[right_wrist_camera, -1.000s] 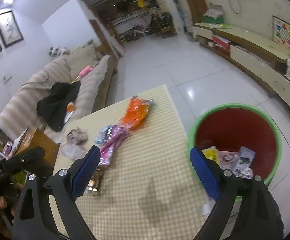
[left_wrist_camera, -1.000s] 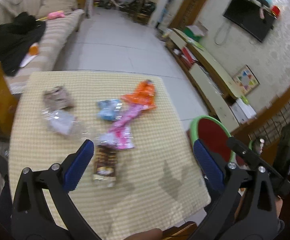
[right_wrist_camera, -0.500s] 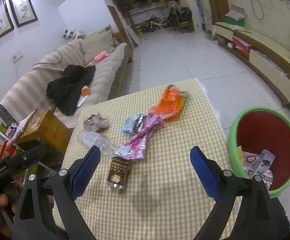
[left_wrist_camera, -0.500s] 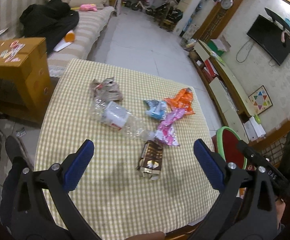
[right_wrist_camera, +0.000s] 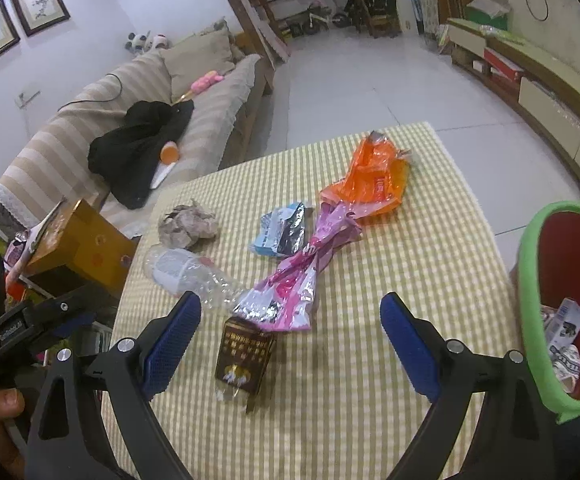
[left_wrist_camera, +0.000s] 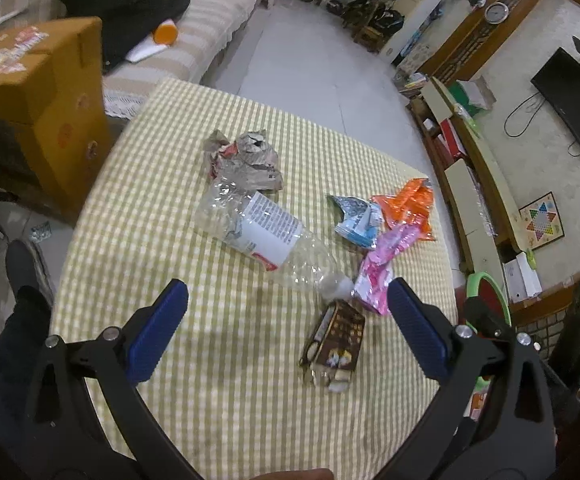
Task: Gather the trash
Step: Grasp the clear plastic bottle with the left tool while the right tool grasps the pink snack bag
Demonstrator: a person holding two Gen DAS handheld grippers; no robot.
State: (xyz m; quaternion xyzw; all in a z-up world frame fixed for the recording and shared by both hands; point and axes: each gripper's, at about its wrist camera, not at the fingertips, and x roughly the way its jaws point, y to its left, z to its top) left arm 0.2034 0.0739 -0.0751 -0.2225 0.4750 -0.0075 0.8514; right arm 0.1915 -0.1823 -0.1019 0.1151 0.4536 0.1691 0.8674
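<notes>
1. Six pieces of trash show in the left wrist view, clustered mid-table: crumpled paper, clear plastic bottle on its side, blue-silver wrapper, orange wrapper, pink wrapper, brown carton. Left gripper hangs above the near edge, jaws spread wide, holding nothing; the bottle's cap end and the carton lie nearest, likely first picks.

2. Right wrist view: right gripper likewise spread and empty, brown carton framed between its fingers but not touched. Green-rimmed red bin stands just off the table's right side, some trash already inside. That puts it within short reach for drops.
</notes>
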